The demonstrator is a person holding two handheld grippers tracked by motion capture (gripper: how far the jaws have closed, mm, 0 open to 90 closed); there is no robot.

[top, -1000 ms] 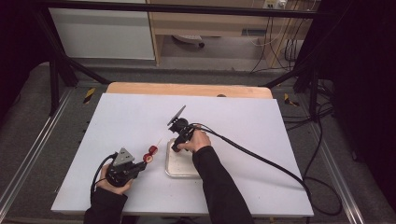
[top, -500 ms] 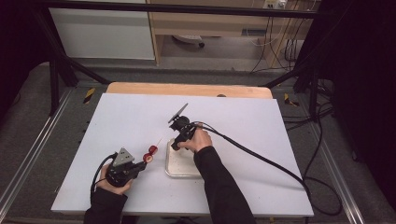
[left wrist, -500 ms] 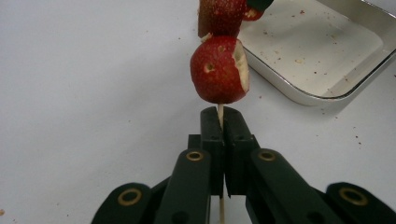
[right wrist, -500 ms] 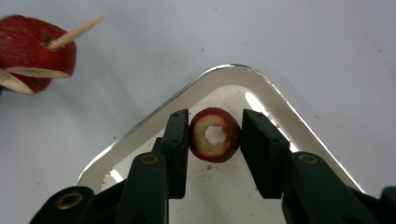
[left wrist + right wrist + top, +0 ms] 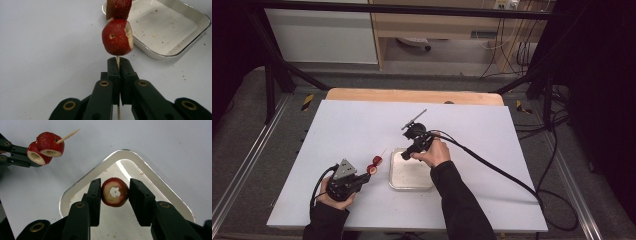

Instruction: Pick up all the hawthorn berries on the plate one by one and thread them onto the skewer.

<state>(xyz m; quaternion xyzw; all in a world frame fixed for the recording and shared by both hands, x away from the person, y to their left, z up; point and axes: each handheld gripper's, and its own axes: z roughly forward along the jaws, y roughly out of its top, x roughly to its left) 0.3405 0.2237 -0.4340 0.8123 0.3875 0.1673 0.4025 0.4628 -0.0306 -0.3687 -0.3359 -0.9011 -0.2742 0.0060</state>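
Left tongs (image 5: 117, 65) clamped on a skewer (image 5: 117, 59) with two fruit pieces (image 5: 117, 37) – right tongs (image 5: 115, 192) gripping another fruit piece (image 5: 115, 192) above the tray (image 5: 160, 187), at the skewer's 3 o'clock.

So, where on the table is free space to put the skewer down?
Bare white table lies right of the tray, and also along the far side toward the wooden edge. It is crowded between the left hand-held gripper, its skewer and the tray, where the right hand-held gripper holds a fruit piece.
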